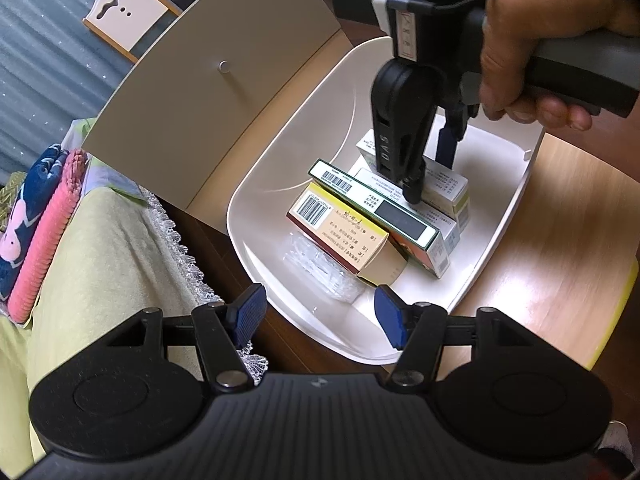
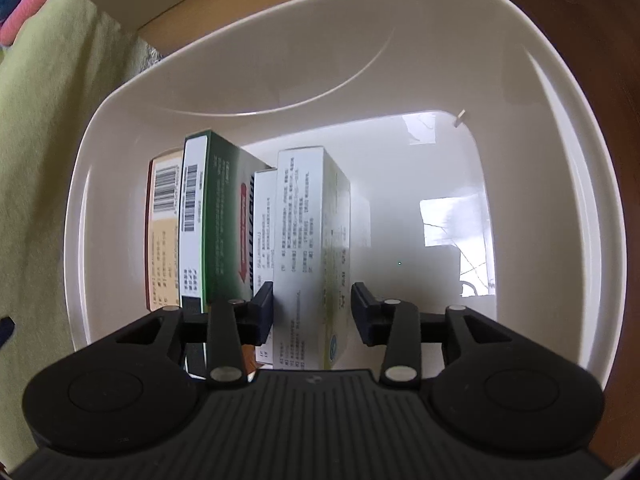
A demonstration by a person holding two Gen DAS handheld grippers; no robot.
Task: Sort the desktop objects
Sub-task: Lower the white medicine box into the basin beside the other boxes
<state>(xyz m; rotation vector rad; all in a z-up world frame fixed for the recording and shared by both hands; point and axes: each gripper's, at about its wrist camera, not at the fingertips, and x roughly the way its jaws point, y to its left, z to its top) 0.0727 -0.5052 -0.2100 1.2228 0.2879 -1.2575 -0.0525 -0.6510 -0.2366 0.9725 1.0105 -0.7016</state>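
Right hand-held gripper [image 2: 312, 308] astride white box [image 2: 308, 216], pointing down

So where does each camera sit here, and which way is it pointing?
Left wrist: on the open left gripper, above the white bin's near rim, looking across at the right gripper and a hand.
Right wrist: on the right gripper, pointing down into the bin, fingers straddling a white-green box.
Shared: bin, boxes.

Upright cardboard medicine boxes [image 2: 256, 224] crowd the left half of the white plastic bin [image 2: 360, 12], while its glossy right-hand floor lies bare.
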